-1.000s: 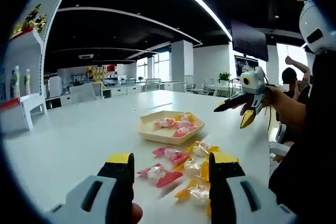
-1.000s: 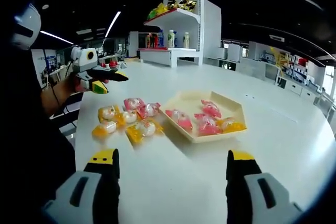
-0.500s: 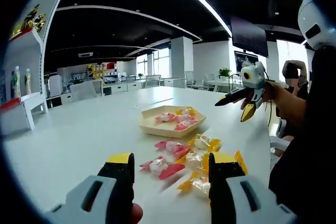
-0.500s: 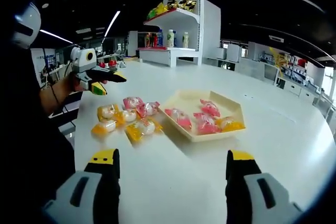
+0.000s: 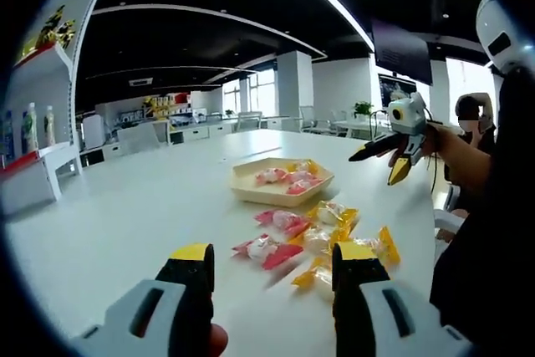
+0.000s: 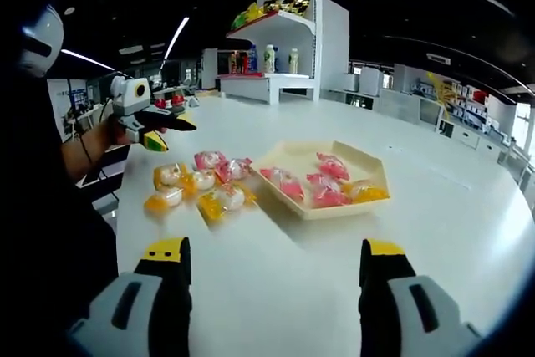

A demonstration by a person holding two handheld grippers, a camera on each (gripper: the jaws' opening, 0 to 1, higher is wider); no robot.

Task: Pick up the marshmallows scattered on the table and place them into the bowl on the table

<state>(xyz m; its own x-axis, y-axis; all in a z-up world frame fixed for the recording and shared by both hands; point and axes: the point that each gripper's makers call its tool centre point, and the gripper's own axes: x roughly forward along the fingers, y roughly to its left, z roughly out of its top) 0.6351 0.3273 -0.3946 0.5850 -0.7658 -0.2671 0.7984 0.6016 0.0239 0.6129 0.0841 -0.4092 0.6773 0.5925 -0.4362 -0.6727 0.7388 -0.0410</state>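
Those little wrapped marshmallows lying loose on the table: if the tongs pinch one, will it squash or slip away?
The wrapped marshmallows look puffy, so one would probably squash a little rather than break. Their wrappers look glossy with loose twisted ends, so a pinch may slide or catch only wrapper. They seem small and likely light, so the open right tongs could nudge one across the smooth white table.

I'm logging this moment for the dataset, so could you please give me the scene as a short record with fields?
surface: white table
bowl: beige, shallow, angular, holding several wrapped marshmallows, pink and yellow
loose marshmallows: a cluster of pink and yellow wrapped pieces on the table beside the bowl
left gripper: jaws apart, empty, pointing at the cluster
right gripper: jaws apart, empty, above bare table short of the bowl
background: white shelf with bottles
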